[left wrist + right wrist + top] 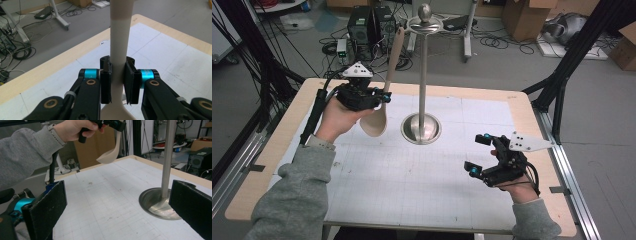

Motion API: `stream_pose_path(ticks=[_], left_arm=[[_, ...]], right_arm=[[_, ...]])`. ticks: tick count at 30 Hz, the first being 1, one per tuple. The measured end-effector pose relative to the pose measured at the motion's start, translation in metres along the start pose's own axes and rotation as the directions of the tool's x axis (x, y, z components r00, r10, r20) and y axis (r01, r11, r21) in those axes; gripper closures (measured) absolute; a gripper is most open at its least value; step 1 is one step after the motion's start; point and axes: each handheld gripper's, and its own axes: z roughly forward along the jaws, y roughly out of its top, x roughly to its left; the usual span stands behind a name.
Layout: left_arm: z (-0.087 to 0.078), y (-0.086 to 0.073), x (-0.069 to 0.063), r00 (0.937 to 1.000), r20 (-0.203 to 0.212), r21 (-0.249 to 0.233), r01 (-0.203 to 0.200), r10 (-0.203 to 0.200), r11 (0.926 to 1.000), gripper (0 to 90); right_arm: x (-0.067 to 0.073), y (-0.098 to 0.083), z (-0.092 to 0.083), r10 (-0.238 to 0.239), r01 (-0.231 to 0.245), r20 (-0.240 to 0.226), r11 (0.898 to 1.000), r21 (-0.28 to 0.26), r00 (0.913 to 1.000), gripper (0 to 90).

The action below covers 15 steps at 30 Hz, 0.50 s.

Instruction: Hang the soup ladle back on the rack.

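Note:
A beige spoon (384,90) hangs above the table at the left, handle up and bowl down. My left gripper (383,96) is shut on its handle, just above the bowl. In the left gripper view the black pads (106,82) press the spoon's handle (119,47) from both sides. A steel stand (422,70) with a round base (408,131) and a small top dish rises from the middle of the table, just right of the spoon. My right gripper (478,154) rests open near the table's right front, with nothing between its jaws. From there I see the spoon's bowl (108,156) and the stand's pole (168,155).
The white gridded mat (412,185) covers the wooden table (532,120). Beyond the far edge the floor holds computer cases (371,25), cables and cardboard boxes (524,15). Black frame posts (572,60) flank the table.

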Motion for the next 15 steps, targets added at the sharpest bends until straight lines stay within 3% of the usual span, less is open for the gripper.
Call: stream_pose_path(ticks=[4, 15], left_arm=[[0.005, 0.002, -0.002, 0.9999, -0.012, 0.008, -0.001, 0.001, 1.0000, 77.6], [0.026, 0.008, -0.008, 0.9986, -0.027, 0.020, 0.045, -0.044, 0.9988, 77.5]], right_arm=[[0.000, 0.000, 0.000, -0.001, 0.001, 0.004, 1.000, -0.004, 1.0000, 0.4], [0.002, 0.003, 0.001, -0.011, 0.011, -0.003, 1.000, -0.007, 0.9999, 0.4]])
